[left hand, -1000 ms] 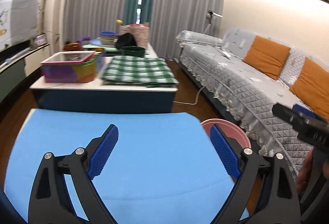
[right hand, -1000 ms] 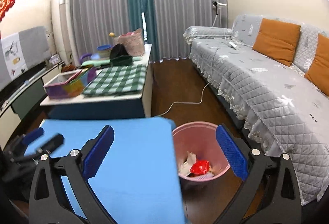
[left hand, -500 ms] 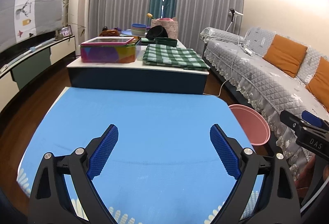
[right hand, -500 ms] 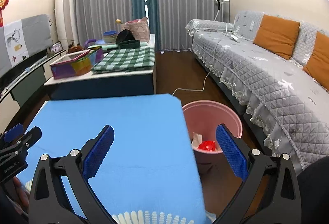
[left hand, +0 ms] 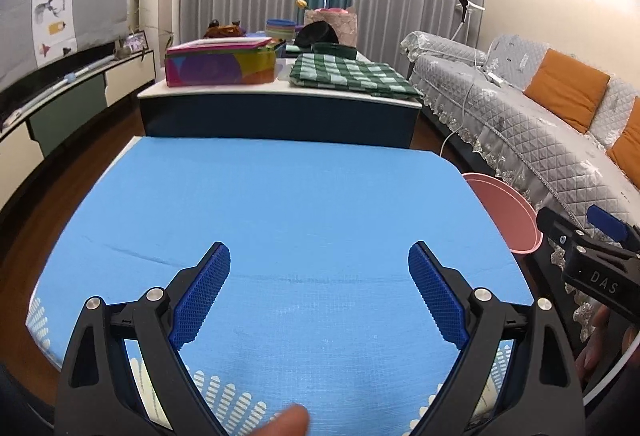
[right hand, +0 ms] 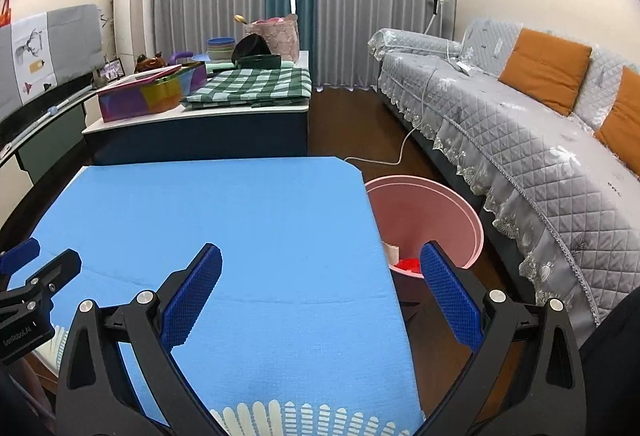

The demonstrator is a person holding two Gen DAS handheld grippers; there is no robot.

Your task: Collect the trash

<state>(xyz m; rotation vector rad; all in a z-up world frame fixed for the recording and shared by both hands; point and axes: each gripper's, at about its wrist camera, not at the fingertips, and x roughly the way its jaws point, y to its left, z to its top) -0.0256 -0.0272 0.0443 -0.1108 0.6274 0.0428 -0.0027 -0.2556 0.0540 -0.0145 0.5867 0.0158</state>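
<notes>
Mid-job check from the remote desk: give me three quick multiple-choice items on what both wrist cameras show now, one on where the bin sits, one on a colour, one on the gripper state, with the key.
1. Where is the round pink plastic bin?
A. On the blue mat-covered table
B. On the floor between the blue mat-covered table and the grey quilted sofa
C. On the sofa seat

2. What colour is the brightest piece of trash seen in the bin?
A. Red
B. Green
C. Yellow

3. How do the left gripper and right gripper stand?
A. Both shut on trash
B. Left open, right shut
C. Both open, holding nothing

Key: 1 B, the bin stands on the wood floor by the table's right edge, sofa beyond it. 2 A, a red scrap lies at the bin's bottom. 3 C, each view shows wide-apart blue pads with only mat between them.
</notes>
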